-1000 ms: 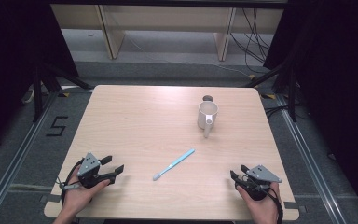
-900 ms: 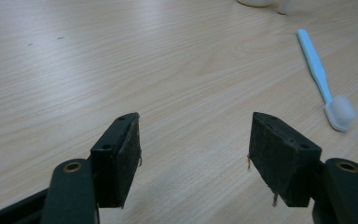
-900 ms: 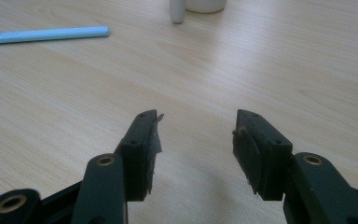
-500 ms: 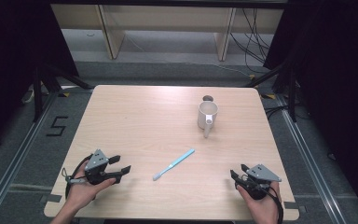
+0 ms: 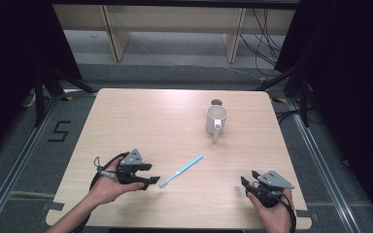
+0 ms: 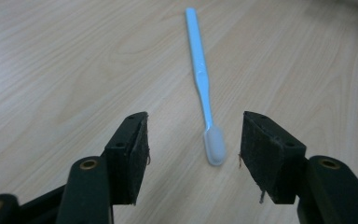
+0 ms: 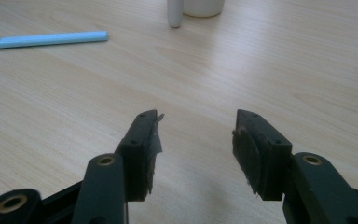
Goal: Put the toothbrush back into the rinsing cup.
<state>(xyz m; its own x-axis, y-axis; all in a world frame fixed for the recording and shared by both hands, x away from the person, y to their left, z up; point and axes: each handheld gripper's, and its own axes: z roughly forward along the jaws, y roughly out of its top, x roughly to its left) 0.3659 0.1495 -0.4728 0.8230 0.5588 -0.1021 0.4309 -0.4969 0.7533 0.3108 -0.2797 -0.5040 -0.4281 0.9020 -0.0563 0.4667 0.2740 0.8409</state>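
A pale wooden desk with rounded corners point(image 5: 141, 121) is seen from above, standing on a grey floor. Near the front-left corner, the left black two-jaw gripper with a grey three-cornered plate on top point(image 5: 148, 175) is held in a person's left hand point(image 5: 108, 187), and a black cable is looped behind it. Its jaws are spread apart and nothing is held between them; they are pointed towards the desk's middle. In the left gripper view, the same gripper point(image 6: 193, 140) is shown with its jaws parted around the bristle end of a slim light-blue plastic toothbrush point(image 6: 204, 88), which is lying flat on the wood between the jaw tips without being touched by either.

In the high view, the toothbrush point(image 5: 181, 171) is laid diagonally near the middle of the front edge, its pale head just beside the left gripper and its handle angled away towards the far-right corner. Farther back, right of centre, a white ceramic mug point(image 5: 215, 120) is stood upright, its handle turned towards the front edge. A small dark round mark point(image 5: 217, 102) is seen on the desk just behind the mug; what it is cannot be told.

Near the front-right corner, the right black gripper point(image 5: 248, 183) is held in the right hand point(image 5: 272, 211), well apart from the toothbrush. In the right gripper view its jaws point(image 7: 196, 130) are parted over bare wood.
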